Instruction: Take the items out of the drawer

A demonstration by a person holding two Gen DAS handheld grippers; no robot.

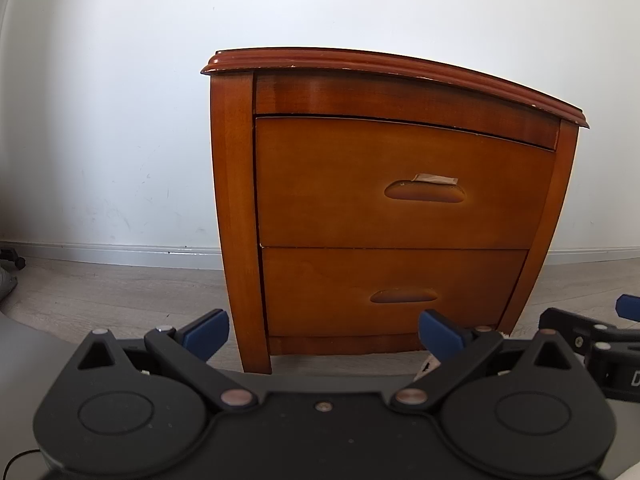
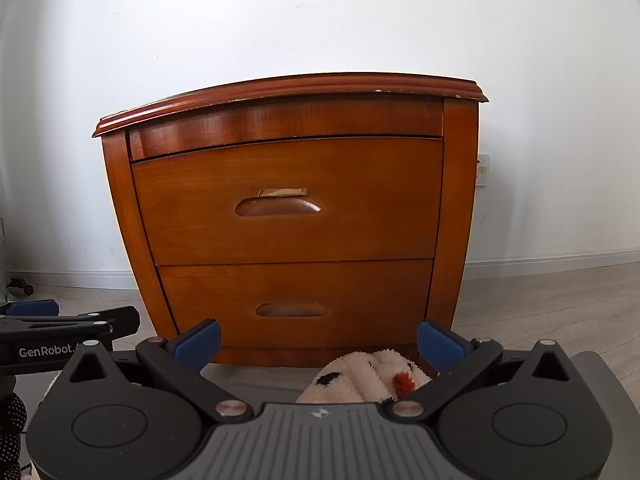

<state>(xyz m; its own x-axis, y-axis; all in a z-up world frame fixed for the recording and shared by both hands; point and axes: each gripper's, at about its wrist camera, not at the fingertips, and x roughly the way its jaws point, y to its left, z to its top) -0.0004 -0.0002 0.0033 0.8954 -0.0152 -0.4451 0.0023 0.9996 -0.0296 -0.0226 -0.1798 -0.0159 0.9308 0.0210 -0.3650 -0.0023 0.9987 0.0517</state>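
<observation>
White wall (image 1: 120,100) and grey floor (image 1: 100,292) sit behind a brown nightstand (image 1: 236,200) in the middle of both views. Its top drawer (image 1: 400,184) and bottom drawer (image 1: 392,292) are both shut, so I think the job has hardly begun: a drawer must be pulled out first, then the things taken. Nothing inside can be seen. At the bottom left, the left gripper (image 1: 324,330) has its fingers wide apart, holding nothing. At the bottom right, the right gripper (image 2: 318,340) is wide apart and empty too, above a fluffy toy (image 2: 368,376).
</observation>
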